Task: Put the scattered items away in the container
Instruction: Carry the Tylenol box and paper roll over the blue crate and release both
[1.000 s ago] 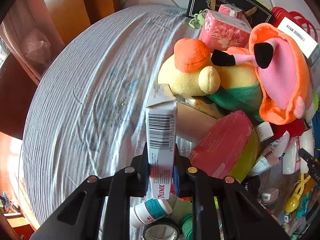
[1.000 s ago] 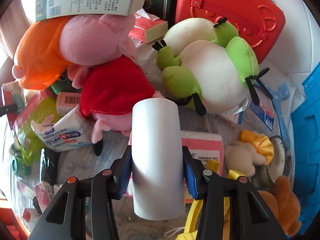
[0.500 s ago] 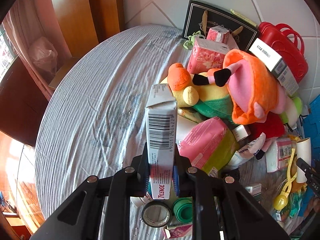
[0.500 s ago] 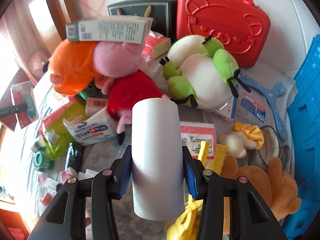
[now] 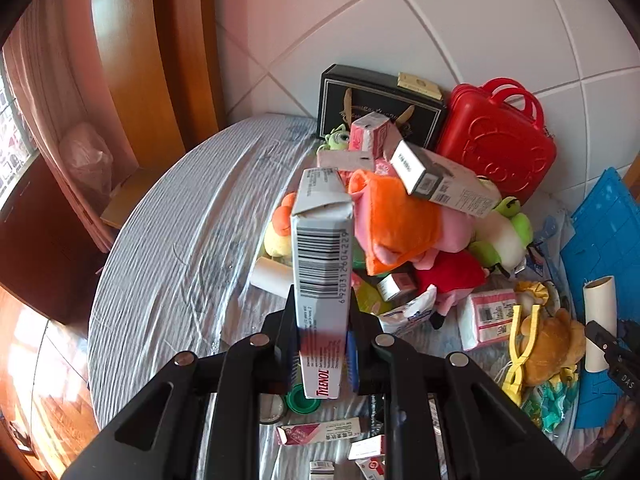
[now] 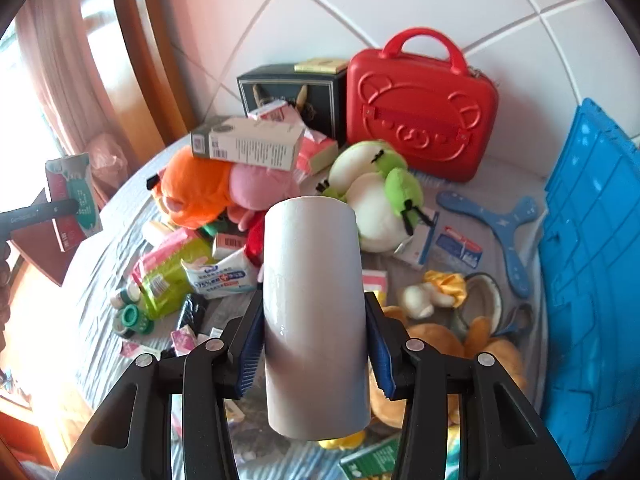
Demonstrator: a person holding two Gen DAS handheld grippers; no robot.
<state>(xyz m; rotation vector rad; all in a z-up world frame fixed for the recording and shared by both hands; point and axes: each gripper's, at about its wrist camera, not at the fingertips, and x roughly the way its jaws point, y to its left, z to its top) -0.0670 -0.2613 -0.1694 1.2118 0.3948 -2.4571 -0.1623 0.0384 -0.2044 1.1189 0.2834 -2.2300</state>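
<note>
Left gripper (image 5: 322, 344) clamps an upright grey Tylenol box (image 5: 320, 264); right gripper (image 6: 314, 344) grips a white tube (image 6: 314, 312).

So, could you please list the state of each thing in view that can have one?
Left tool: shut on Tylenol box, lifted.
Right tool: shut on white tube, lifted.
Red suitcase: closed, upright.
Blue crate: at the right edge; its inside is hidden.
Long grey box: closed, lying atop orange plush.
</note>
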